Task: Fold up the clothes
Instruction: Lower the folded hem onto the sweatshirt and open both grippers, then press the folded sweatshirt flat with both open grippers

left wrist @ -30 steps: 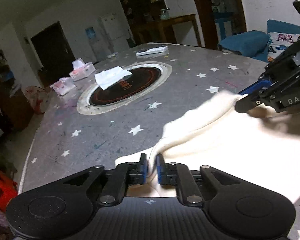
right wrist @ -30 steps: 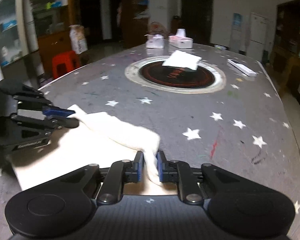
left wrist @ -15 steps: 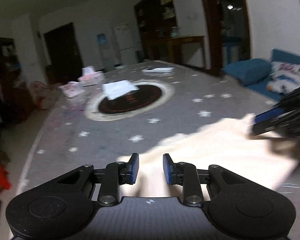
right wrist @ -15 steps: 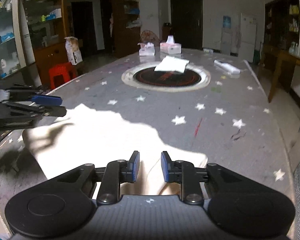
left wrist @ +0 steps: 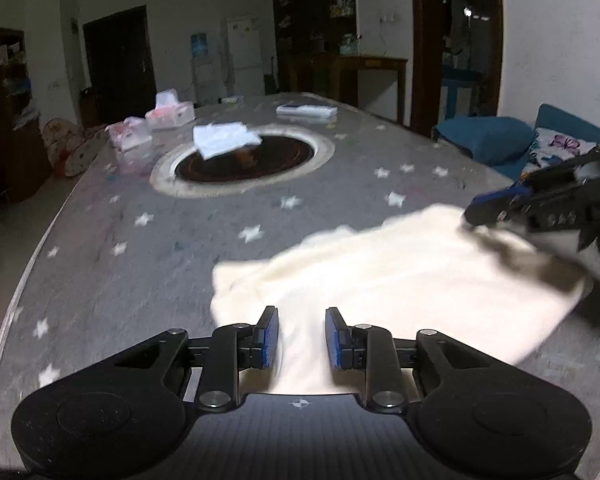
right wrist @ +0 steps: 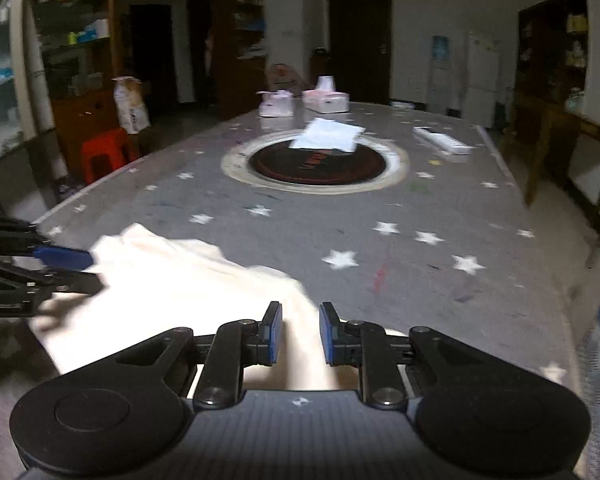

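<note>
A cream garment (left wrist: pixel 380 276) lies folded on the grey star-patterned table (left wrist: pixel 160 248); it also shows in the right wrist view (right wrist: pixel 172 284). My left gripper (left wrist: pixel 302 338) is open and empty, just above the garment's near left part. My right gripper (right wrist: pixel 300 332) is open and empty over the garment's near right edge. Each gripper shows in the other's view: the right one (left wrist: pixel 500 208) at the garment's far right corner, the left one (right wrist: pixel 64 260) at its left edge.
A round dark inset (right wrist: pixel 316 164) with a white folded cloth (right wrist: pixel 328 138) sits mid-table. Two tissue boxes (right wrist: pixel 324 100) and a remote (right wrist: pixel 440 144) lie beyond. A red stool (right wrist: pixel 104 152) stands left of the table, a blue sofa (left wrist: pixel 500 140) right.
Both grippers were shut on the garment's folded edge a second ago; they have let go, opened, and drawn back slightly. The garment now lies flat on the table.
</note>
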`<state>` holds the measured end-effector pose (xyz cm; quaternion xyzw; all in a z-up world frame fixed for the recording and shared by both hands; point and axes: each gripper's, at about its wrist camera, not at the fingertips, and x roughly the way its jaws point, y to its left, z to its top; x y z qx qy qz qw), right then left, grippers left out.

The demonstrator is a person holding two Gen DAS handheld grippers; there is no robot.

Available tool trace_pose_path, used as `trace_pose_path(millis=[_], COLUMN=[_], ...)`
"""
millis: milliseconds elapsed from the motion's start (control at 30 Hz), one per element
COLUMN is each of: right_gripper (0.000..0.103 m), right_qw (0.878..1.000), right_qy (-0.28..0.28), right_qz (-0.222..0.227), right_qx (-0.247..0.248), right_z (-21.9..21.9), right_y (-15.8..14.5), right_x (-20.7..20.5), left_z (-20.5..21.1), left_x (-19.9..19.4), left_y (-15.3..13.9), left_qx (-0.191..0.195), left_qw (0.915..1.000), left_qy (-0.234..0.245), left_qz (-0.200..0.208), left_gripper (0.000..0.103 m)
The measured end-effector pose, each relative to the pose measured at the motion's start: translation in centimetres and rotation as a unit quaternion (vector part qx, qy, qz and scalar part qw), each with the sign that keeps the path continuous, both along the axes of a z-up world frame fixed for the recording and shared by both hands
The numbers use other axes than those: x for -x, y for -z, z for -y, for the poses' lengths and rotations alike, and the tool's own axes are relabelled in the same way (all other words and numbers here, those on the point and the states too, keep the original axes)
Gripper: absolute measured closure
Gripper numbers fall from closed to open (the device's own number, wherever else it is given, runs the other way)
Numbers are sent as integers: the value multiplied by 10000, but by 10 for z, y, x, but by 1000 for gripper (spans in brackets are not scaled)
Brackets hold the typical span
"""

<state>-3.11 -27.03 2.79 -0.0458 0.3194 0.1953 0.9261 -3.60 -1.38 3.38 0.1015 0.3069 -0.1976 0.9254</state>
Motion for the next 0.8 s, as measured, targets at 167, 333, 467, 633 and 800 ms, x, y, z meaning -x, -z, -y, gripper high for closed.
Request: trace_pose_path(millis=[167, 333, 467, 633, 800], right_gripper=[84, 86, 86, 82, 82], right_qw=[9996, 9992, 9996, 9993, 9978], right_qy=[-193, -124, -80, -335, -664], right_qz=[-212, -371, -281, -23, 50], right_qx=[-22, -12, -8, 158, 26], right_z=[-18, -15, -9, -11, -17], right_y=[6, 16, 9, -4, -14], right_x=[-21, -36, -30, 0, 44], left_z=[9, 8, 2, -3, -4], left_x=[-31, -59, -52, -19, 24], left_y=[2, 15, 9, 0, -5], left_qx=[-20, -43, 60, 41, 112], left_qw=[9998, 9990, 9992, 9999, 9996], left_qy=[62, -179, -272, -140, 135], left_qz=[-175, -405, -294, -18, 231], left_gripper=[75, 74, 74, 74, 74])
